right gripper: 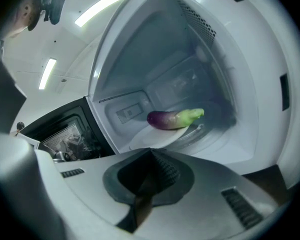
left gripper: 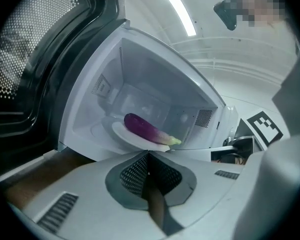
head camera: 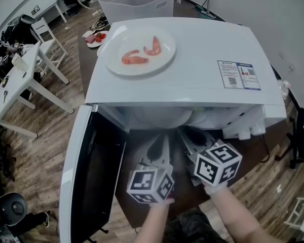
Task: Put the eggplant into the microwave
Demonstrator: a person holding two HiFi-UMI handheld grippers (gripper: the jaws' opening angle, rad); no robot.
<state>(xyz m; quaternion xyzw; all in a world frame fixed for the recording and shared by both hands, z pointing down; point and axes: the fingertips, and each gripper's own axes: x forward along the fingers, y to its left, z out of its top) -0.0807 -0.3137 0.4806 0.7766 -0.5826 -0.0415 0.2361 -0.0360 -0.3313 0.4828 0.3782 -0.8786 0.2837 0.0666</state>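
Note:
A purple eggplant (left gripper: 145, 128) with a green end (right gripper: 174, 118) lies on a white plate (left gripper: 121, 132) inside the white microwave (head camera: 192, 70). The plate (right gripper: 155, 140) rests on the cavity floor. The microwave door (head camera: 88, 181) hangs open to the left. My left gripper (left gripper: 149, 155) is shut and empty just outside the cavity mouth, pointing at the plate's near rim. My right gripper (right gripper: 151, 151) is also shut with nothing in it, a little short of the plate. In the head view both grippers (head camera: 163, 145) (head camera: 186, 135) sit side by side before the opening, and the microwave's top hides the eggplant.
A white plate with shrimp pieces (head camera: 140, 51) sits on top of the microwave beside a printed sticker (head camera: 238, 75). A clear plastic bin (head camera: 137, 3) stands behind. A small dish of red food (head camera: 95, 38), white tables (head camera: 20, 80) and a chair are at the left.

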